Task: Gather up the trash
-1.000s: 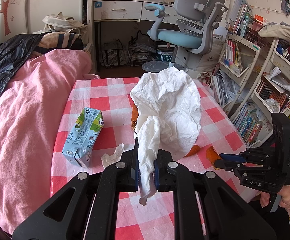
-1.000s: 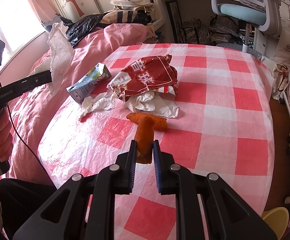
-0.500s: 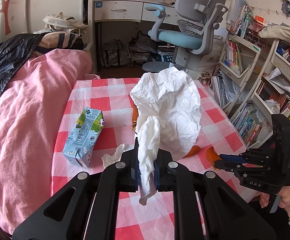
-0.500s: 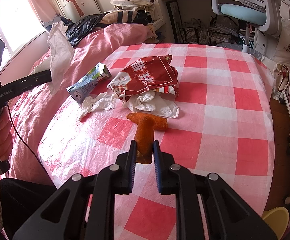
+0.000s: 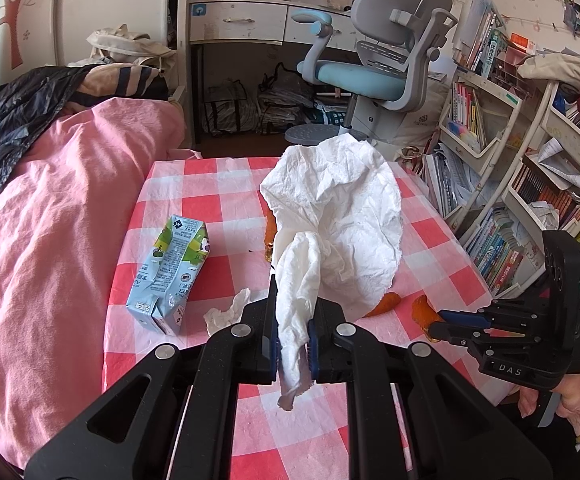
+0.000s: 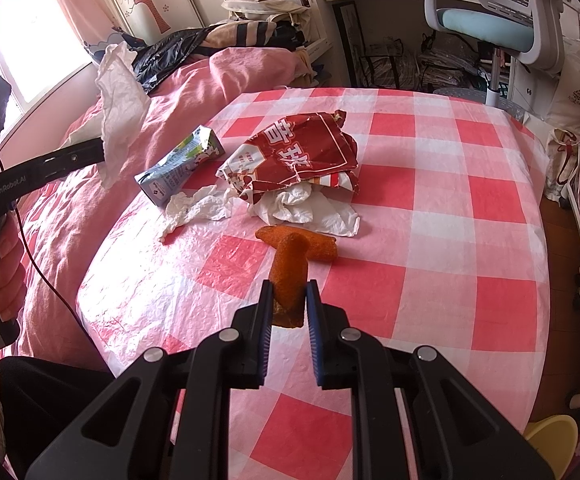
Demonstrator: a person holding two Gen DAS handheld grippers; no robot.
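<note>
On the table covered with a pink-and-white checked plastic cloth (image 6: 442, 184), the trash lies in a loose group toward the edge nearest the pink-quilted bed (image 5: 41, 216). The left gripper (image 5: 293, 330) is clamped on a large crumpled white paper tissue (image 5: 338, 224), held clear of the cloth, with a twisted tail of the tissue hanging below the blue finger pads (image 5: 312, 338). The right gripper (image 6: 288, 312) is closed on a curled strip of orange peel (image 6: 290, 268); the far end of the strip touches a second orange peel piece (image 6: 318, 242) lying flat on the cloth. Just beyond the peel lies a torn red-and-white snack wrapper with printed characters (image 6: 302, 156), resting partly on a flattened white tissue (image 6: 310, 208). A small twisted white tissue scrap (image 6: 193, 208) lies just beside the wrapper, near a crushed blue-and-green drink carton (image 6: 179, 166) lying on its side at the cloth's edge. In the left wrist view the carton (image 5: 167, 276) sits to the left of the held tissue, with the scrap (image 5: 227, 310) between the two. A grey-and-blue desk chair (image 5: 374, 68) and white bookshelves (image 5: 530, 168) stand beyond the table.
</note>
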